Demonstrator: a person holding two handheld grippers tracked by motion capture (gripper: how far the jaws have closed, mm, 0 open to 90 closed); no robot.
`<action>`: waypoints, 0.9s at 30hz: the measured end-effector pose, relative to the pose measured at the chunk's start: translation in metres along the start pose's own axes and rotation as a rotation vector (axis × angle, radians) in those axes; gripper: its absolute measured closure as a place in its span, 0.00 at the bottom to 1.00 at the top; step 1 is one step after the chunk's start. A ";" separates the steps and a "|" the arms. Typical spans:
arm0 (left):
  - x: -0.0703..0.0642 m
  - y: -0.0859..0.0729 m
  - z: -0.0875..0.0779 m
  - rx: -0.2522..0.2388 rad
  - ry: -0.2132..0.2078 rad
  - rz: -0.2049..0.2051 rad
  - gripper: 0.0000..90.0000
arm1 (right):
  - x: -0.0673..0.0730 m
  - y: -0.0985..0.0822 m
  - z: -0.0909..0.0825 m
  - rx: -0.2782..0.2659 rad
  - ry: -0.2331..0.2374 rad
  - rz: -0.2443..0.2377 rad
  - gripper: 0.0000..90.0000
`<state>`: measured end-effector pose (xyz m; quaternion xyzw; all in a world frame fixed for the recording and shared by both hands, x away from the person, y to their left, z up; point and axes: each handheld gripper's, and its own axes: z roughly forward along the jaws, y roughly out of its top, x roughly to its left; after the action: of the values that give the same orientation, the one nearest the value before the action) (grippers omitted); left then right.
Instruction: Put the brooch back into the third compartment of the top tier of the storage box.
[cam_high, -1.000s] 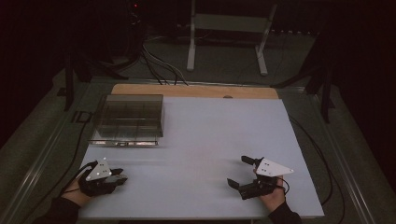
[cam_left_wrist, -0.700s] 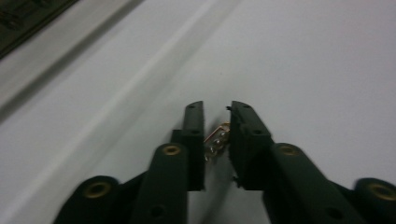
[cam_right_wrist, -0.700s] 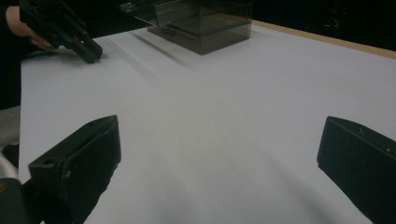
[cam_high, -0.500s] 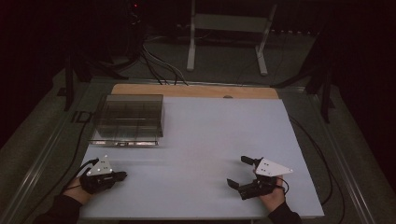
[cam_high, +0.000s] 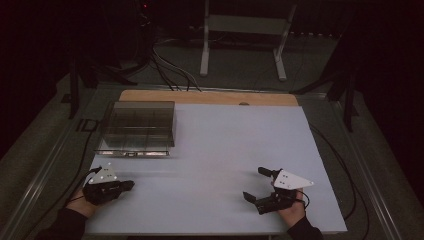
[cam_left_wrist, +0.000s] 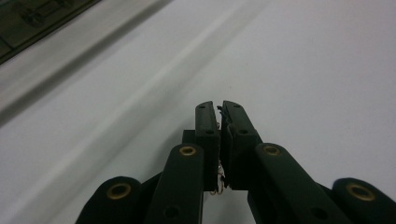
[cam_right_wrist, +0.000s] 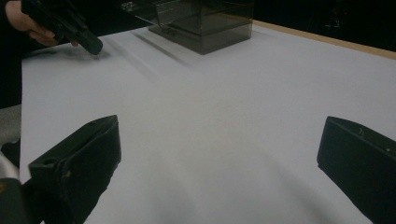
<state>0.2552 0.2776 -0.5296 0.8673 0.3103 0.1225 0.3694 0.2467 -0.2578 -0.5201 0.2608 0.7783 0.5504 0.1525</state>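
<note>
I held 2 grippers low over the white table (cam_high: 220, 145), and neither had anything in it. My left gripper (cam_high: 129, 184) sat at the lower left of the high view, its jaws pressed together with nothing between them; in its own view the 2 black pads (cam_left_wrist: 208, 122) met at the middle of the frame over bare table. My right gripper (cam_high: 256, 184) sat at the lower right of the high view, jaws spread wide, and they stood far apart at the bottom corners of its own view.

The 1 thing on the table was a clear compartment box (cam_high: 139, 128), standing in the upper left part of the sheet, well apart from both grippers. Through its walls I counted what looked like 6 cells in 2 rows; whether anything lay inside I could not tell.

I judged this the start of the work, both hands at rest. The next move likely called for my left gripper to open and reach up toward the box, the nearer of my 2 to it.
</note>
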 end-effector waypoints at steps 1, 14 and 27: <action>0.000 0.000 -0.001 -0.002 0.002 -0.006 0.97 | 0.000 0.000 0.000 0.000 0.000 0.005 0.00; -0.002 0.010 -0.011 -0.008 0.029 -0.028 0.97 | 0.000 0.000 -0.001 -0.001 -0.003 0.000 0.00; -0.010 0.019 -0.020 -0.010 0.023 -0.027 0.97 | 0.000 0.000 -0.001 -0.004 -0.006 0.000 0.00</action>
<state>0.2474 0.2723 -0.5021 0.8596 0.3256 0.1293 0.3719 0.2461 -0.2583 -0.5197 0.2621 0.7767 0.5513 0.1553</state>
